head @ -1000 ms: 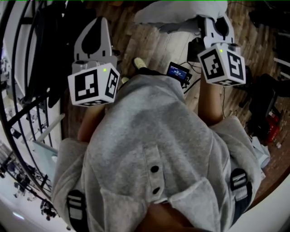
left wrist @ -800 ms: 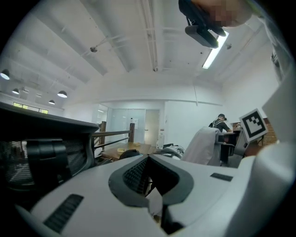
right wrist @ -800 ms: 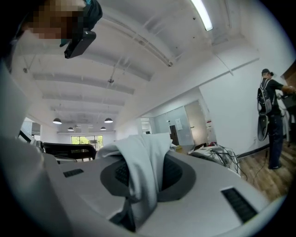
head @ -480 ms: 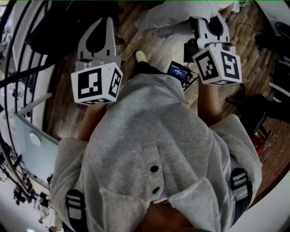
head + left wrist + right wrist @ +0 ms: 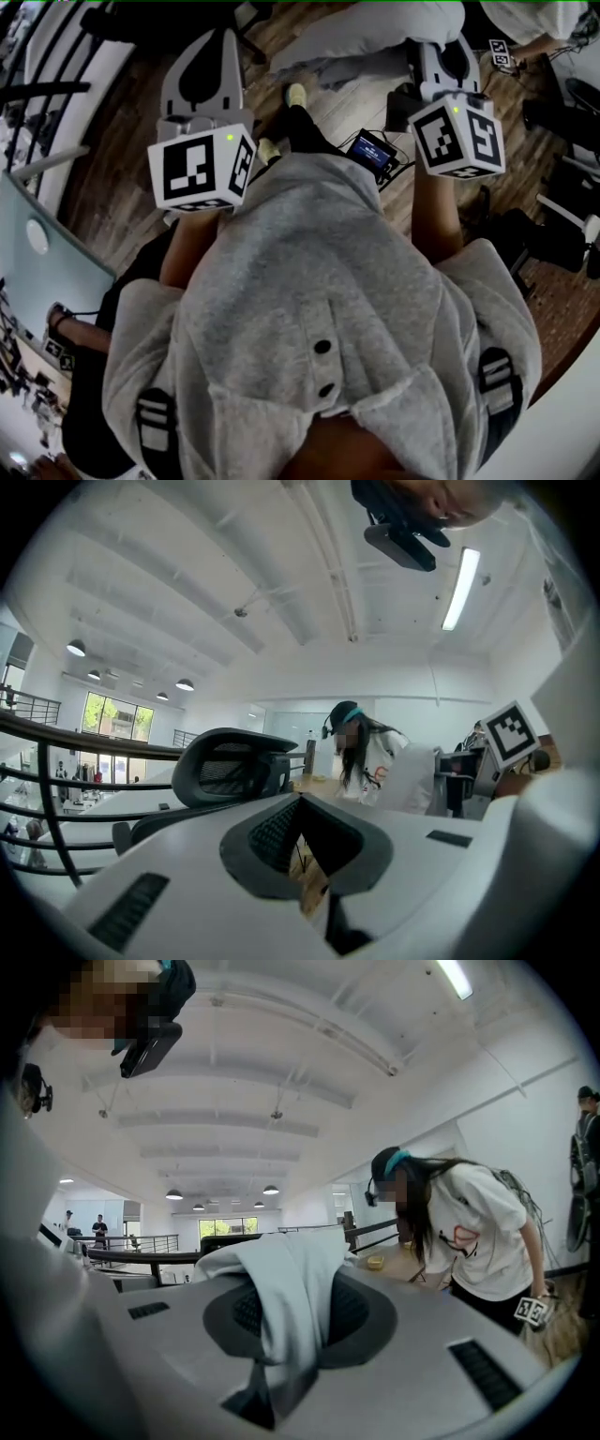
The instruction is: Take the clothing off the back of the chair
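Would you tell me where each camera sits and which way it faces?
Head view: on the person's head, facing steeply down at the wooden floor; shows their grey hoodie, left gripper and right gripper.
Left gripper view: on the left gripper, facing along its closed, empty jaws towards a black chair.
Right gripper view: on the right gripper, looking along jaws shut on the pale garment.
Shared: both gripper views show a bystander in white and the person's head camera; head and right gripper views, the garment.
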Available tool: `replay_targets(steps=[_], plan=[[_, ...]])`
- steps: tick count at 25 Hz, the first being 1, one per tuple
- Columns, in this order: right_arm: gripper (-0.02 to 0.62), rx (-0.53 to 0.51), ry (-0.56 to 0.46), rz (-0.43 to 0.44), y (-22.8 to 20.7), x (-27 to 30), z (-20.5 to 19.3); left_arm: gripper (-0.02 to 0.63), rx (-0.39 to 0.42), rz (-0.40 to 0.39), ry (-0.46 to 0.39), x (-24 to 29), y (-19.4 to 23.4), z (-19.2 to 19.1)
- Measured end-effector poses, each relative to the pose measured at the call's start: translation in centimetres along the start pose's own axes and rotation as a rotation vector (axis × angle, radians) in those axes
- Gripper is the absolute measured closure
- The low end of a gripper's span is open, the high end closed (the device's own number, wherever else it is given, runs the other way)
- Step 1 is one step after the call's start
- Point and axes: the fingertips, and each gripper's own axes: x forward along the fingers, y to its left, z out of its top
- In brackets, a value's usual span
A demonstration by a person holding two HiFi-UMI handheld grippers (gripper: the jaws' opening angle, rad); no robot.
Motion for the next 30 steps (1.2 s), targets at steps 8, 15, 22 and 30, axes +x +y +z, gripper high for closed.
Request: replay_targets(steps=[8, 15, 22, 30], plan=[[0.503, -0.009, 0.051, 0.100, 3.1, 1.6, -2.0, 0.594, -0.020, 0.075, 0.021, -1.1, 2.0, -1.0], [0.503, -0.040, 0.037, 0.173, 3.0, 0.2, -1.2, 0.594, -0.001, 0.097, 0.022, -1.1, -0.6, -0.2], [0.503, -0.045, 0.033, 0.180, -0.1, 1.4, 0.0, 0.594, 0.006, 0.077, 0.028, 2.1, -3.1, 0.7], [0.503, -0.049, 0.022, 0.171, 0.2, 1.4, 0.6, 0.594, 0.009, 0.064, 0.016, 2.1, -2.9, 1.2]])
